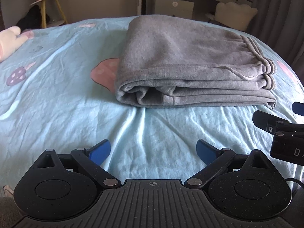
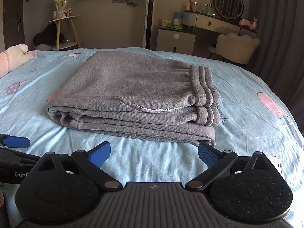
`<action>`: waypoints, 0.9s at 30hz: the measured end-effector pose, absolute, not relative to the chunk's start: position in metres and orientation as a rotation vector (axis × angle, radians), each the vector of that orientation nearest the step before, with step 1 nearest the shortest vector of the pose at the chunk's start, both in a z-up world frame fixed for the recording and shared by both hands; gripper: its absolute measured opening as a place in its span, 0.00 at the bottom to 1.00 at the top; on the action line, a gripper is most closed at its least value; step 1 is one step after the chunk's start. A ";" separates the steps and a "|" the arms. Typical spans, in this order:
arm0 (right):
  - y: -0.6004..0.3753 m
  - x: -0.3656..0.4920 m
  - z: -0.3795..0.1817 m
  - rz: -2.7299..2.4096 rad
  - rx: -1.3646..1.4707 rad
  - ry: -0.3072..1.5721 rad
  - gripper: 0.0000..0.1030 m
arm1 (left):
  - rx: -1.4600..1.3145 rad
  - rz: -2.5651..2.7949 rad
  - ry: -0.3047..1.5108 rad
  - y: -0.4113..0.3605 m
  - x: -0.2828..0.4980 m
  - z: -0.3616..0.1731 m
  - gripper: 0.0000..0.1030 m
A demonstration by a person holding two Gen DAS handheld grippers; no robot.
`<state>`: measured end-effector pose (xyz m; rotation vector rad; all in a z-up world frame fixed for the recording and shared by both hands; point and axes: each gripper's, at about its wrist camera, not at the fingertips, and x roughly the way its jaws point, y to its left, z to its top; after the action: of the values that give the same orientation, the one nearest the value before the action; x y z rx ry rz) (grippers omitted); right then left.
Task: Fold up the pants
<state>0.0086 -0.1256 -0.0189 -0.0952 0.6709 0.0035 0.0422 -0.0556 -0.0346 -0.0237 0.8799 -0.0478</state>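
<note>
Grey sweatpants (image 1: 182, 60) (image 2: 133, 95) lie folded in a flat stack on the light blue bed sheet (image 1: 57, 98) (image 2: 247, 117), with the ribbed waistband on the right side. My left gripper (image 1: 153, 151) hovers open over bare sheet, short of the stack's near edge, holding nothing. My right gripper (image 2: 154, 153) is open too, with its right fingertip (image 2: 207, 154) close to the stack's near right corner. Each gripper shows at the edge of the other's view: the right one (image 1: 281, 125), the left one (image 2: 15, 142).
A pink and white plush toy (image 1: 9, 39) (image 2: 13, 57) lies at the bed's left edge. Beyond the bed stand a yellow-legged side table (image 2: 64, 30), a vanity with a round mirror (image 2: 229, 3) and a cream chair (image 2: 237, 45). Grey curtains (image 2: 281, 28) hang at right.
</note>
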 end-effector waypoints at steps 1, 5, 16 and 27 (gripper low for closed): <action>-0.125 0.008 -0.019 0.005 -0.097 0.673 0.96 | -0.027 -0.047 0.881 -0.055 0.042 -0.035 0.97; -0.125 0.010 -0.021 0.004 -0.099 0.681 0.96 | -0.046 -0.046 0.881 -0.052 0.043 -0.034 0.97; -0.129 0.009 -0.020 -0.003 -0.077 0.675 0.96 | -0.044 -0.052 0.888 -0.054 0.042 -0.034 0.97; -0.128 0.008 -0.019 -0.007 -0.074 0.676 0.96 | -0.054 -0.058 0.891 -0.053 0.041 -0.034 0.97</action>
<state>0.0078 -0.1284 -0.0195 -0.0743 0.6760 -0.0074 0.0413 -0.0526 -0.0340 -0.0540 0.8908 -0.0577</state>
